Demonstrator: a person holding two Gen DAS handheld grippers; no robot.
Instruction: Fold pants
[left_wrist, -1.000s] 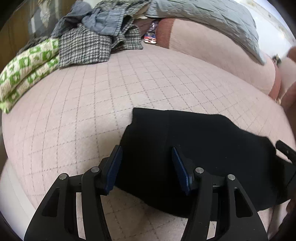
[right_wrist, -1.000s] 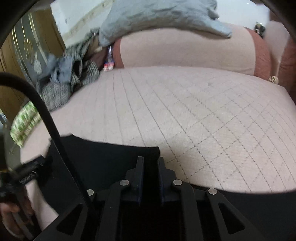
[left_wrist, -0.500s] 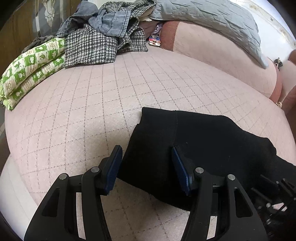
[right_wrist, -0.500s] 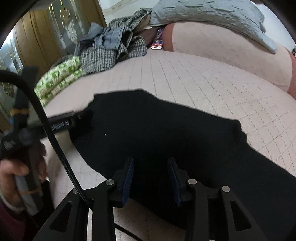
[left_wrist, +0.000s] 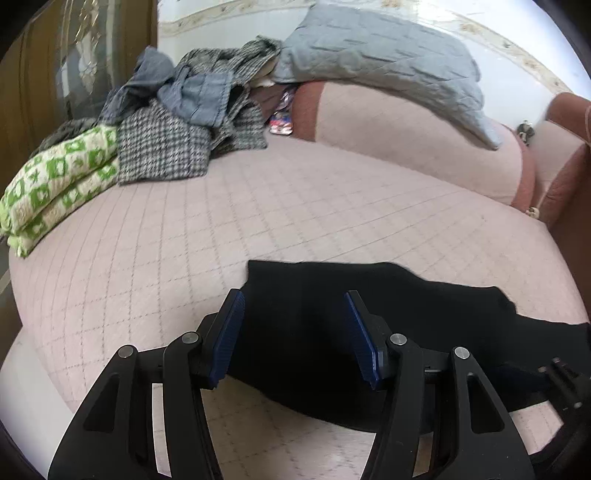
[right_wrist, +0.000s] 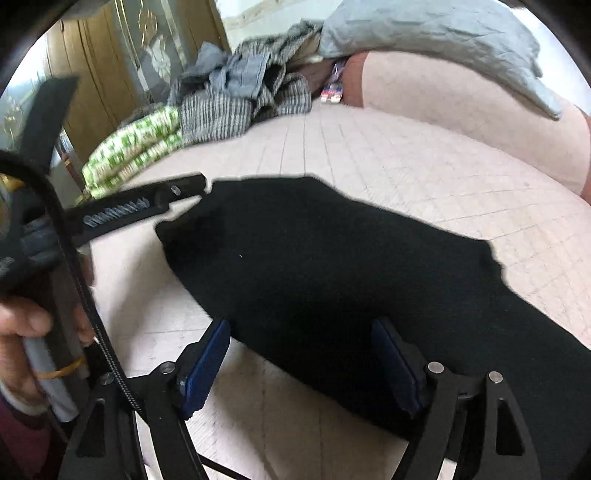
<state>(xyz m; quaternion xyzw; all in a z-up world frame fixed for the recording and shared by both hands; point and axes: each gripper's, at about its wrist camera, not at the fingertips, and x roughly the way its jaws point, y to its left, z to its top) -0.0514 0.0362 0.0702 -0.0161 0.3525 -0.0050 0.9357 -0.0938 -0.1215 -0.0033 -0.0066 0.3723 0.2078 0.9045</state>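
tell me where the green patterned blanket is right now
The green patterned blanket lies folded at the far left edge of the bed in both wrist views, right beside the houndstooth garment in the clothes pile.

No lettering can be read anywhere. White print runs along the left gripper (right_wrist: 184, 186) finger, up-left of the right tongs, but it is blurred.

A pink quilted bed (left_wrist: 258, 206) is filling the room. Beyond its far edge a pale wall (left_wrist: 221, 14) is catching daylight, and a brown wooden door (left_wrist: 74, 55) with patterned glass is standing left of it.
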